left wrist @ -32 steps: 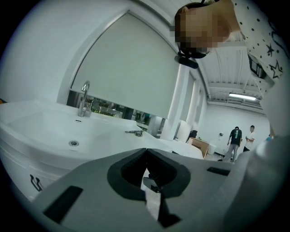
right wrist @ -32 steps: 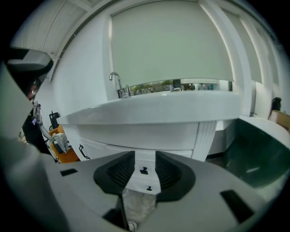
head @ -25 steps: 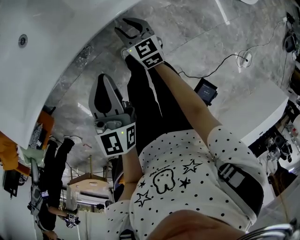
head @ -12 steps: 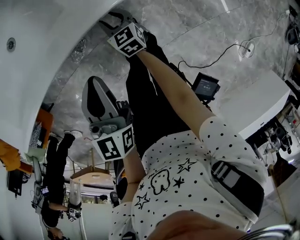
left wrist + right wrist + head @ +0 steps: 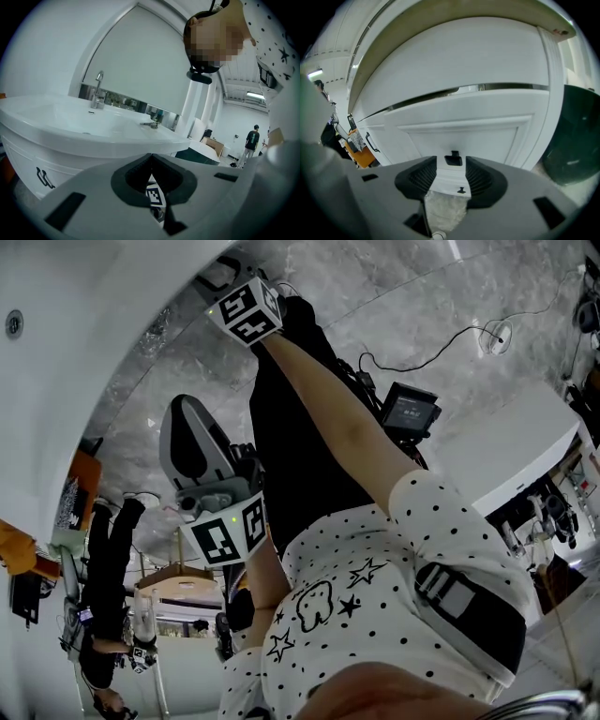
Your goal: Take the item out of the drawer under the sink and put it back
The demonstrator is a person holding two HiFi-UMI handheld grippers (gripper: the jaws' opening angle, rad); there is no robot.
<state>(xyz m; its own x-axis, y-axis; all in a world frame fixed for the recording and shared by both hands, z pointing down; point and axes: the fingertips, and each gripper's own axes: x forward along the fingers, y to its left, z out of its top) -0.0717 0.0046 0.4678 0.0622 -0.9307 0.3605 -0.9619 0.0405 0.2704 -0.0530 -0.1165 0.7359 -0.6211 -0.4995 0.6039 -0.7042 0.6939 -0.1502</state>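
The right tongs (image 5: 451, 164), released and just widened with nothing between them, face the closed drawer front (image 5: 468, 133), its black handle (image 5: 453, 160) at 12 o'clock; the item is hidden. The left tongs (image 5: 151, 157) are clenched empty, the sink (image 5: 70, 140) at 10 o'clock, a square marker (image 5: 154, 197) at 6 o'clock

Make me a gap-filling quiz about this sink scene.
1. The left gripper, jaws shut, points over a white ___ with a faucet.
2. A small black ___ on the cabinet front shows ahead between the right gripper's open jaws.
3. The person's white shirt is speckled with black ___.
The right gripper's jaws have just been opening, gripping nothing.
Missing: sink; handle; dots.
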